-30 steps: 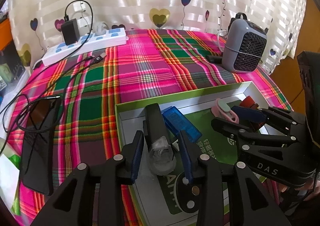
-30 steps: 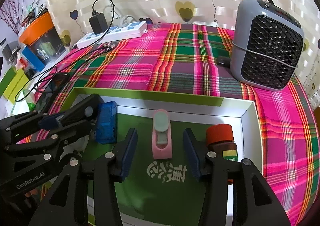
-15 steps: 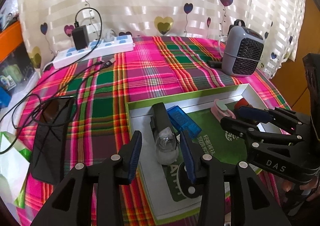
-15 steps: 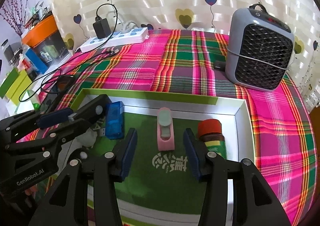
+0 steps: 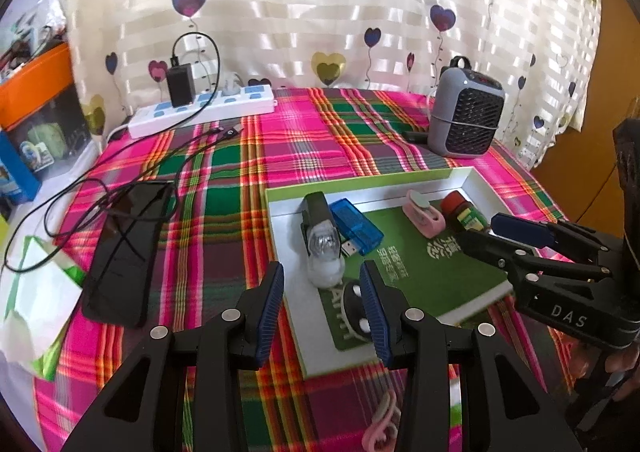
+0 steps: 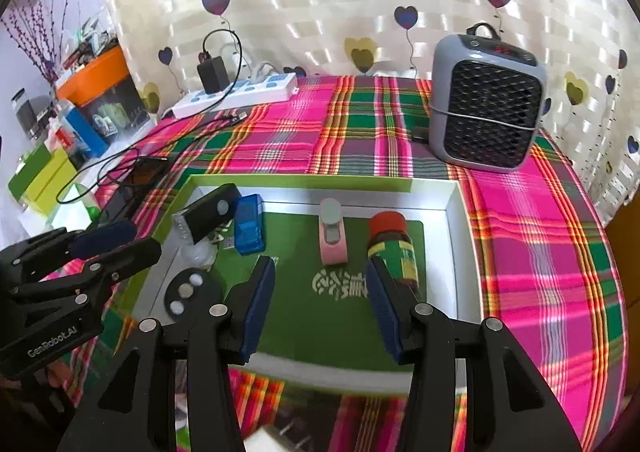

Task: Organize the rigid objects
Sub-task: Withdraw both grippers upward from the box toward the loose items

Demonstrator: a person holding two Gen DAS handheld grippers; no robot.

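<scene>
Looking along the left tongs (image 5: 322, 300) (open, empty), the tray (image 5: 466, 177) holds a bulb light (image 5: 320, 238) and blue USB box (image 5: 356, 226). Right tongs (image 6: 320, 302), likewise open, face 2 more: pink clip (image 6: 332, 232), red-capped bottle (image 6: 394, 246); sorting looks nearly done.

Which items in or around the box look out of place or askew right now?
Inside the box, the flashlight lies skewed, its clear head overlapping the green mat's corner, and the brown bottle lies on its side. A pink clip sits outside the box on the tablecloth's near edge. Both grippers are open and empty.
</scene>
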